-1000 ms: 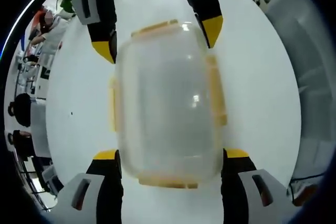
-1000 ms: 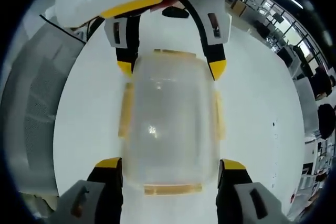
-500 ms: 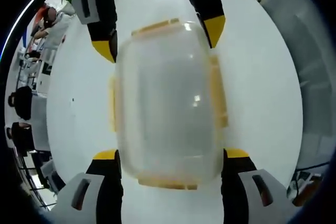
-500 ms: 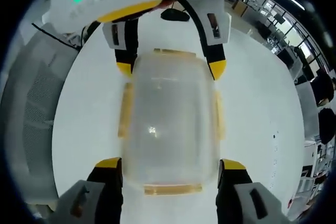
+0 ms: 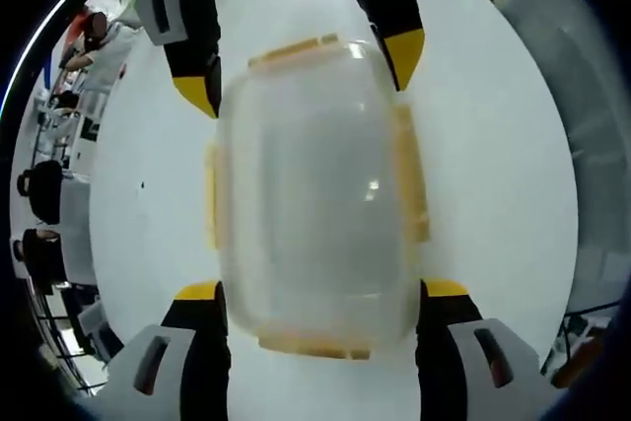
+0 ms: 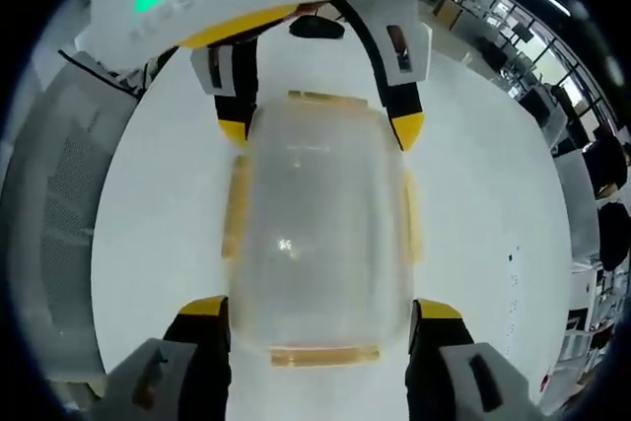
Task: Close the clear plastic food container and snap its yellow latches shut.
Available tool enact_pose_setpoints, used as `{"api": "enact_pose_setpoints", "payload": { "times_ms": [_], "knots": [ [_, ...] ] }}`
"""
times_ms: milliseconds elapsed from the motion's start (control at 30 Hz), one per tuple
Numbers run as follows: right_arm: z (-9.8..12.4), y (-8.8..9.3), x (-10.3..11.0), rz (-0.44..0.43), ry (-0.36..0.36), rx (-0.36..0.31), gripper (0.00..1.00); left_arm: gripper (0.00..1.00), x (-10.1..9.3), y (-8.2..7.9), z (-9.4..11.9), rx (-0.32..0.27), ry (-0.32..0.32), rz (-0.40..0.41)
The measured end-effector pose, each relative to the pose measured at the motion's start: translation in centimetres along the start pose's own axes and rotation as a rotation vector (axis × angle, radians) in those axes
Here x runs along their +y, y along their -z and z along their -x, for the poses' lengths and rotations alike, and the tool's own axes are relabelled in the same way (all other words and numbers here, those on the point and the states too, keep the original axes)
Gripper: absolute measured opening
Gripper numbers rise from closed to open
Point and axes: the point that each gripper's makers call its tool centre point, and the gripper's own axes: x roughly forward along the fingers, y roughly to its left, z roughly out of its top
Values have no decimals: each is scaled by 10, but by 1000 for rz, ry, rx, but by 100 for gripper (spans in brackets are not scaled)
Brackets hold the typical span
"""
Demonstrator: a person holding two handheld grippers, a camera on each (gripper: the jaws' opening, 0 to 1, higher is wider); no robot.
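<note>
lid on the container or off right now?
On. The lid covers the clear container edge to edge, yellow latches along all four sides. Whether they're snapped shut: cannot tell.

Lighting was bright and even; white table (image 5: 493, 175) nearly overexposed. Small glare spots on container lid (image 6: 315, 234). Fisheye edges bent, blurred.

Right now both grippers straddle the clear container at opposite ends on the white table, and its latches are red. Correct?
Not quite: the latches are yellow, not red, as the left gripper view shows along the sides of the clear container. The rest holds: the left gripper and right gripper straddle it at opposite ends on the white table.
</note>
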Motion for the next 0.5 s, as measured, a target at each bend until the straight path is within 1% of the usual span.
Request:
{"api": "enact_pose_setpoints", "payload": {
  "times_ms": [167, 500],
  "knots": [
    [0, 1, -4, -11, 6, -1, 72, 76, 5, 0, -2, 1, -3, -2],
    [1, 1, -4, 9, 23, -23, 74, 76, 4, 0, 1, -13, -4, 11]
  ]
}}
